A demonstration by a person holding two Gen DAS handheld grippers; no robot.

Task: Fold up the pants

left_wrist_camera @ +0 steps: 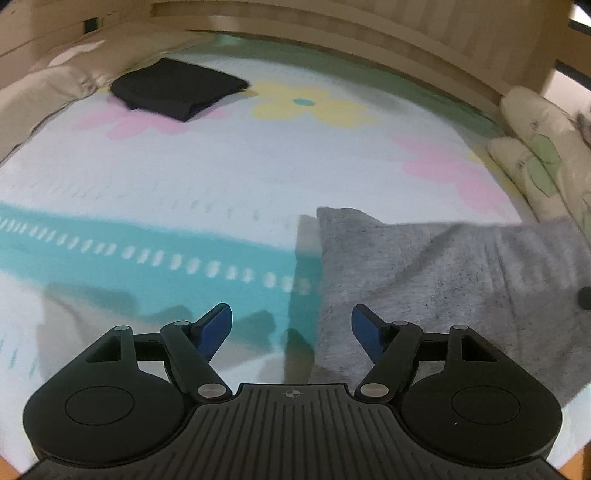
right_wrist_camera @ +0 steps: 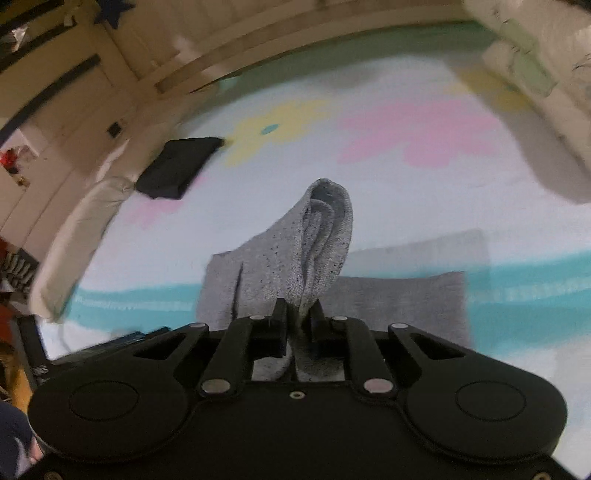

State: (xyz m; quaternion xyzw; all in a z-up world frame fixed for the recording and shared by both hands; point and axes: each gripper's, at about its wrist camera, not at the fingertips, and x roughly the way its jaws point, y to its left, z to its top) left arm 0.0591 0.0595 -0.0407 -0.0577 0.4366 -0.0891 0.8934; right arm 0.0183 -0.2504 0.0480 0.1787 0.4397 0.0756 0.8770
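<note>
Grey pants (left_wrist_camera: 424, 280) lie on a flowered bed sheet (left_wrist_camera: 221, 173), at the right in the left wrist view. My left gripper (left_wrist_camera: 291, 325) is open and empty, hovering over the pants' left edge. In the right wrist view my right gripper (right_wrist_camera: 297, 314) is shut on a bunched fold of the grey pants (right_wrist_camera: 317, 243) and holds it lifted above the rest of the pants, which lie flat on the sheet.
A folded black garment (left_wrist_camera: 177, 88) lies at the far left of the bed; it also shows in the right wrist view (right_wrist_camera: 177, 166). Pillows (left_wrist_camera: 535, 147) sit at the right. A wooden bed frame (left_wrist_camera: 332, 26) runs along the far side.
</note>
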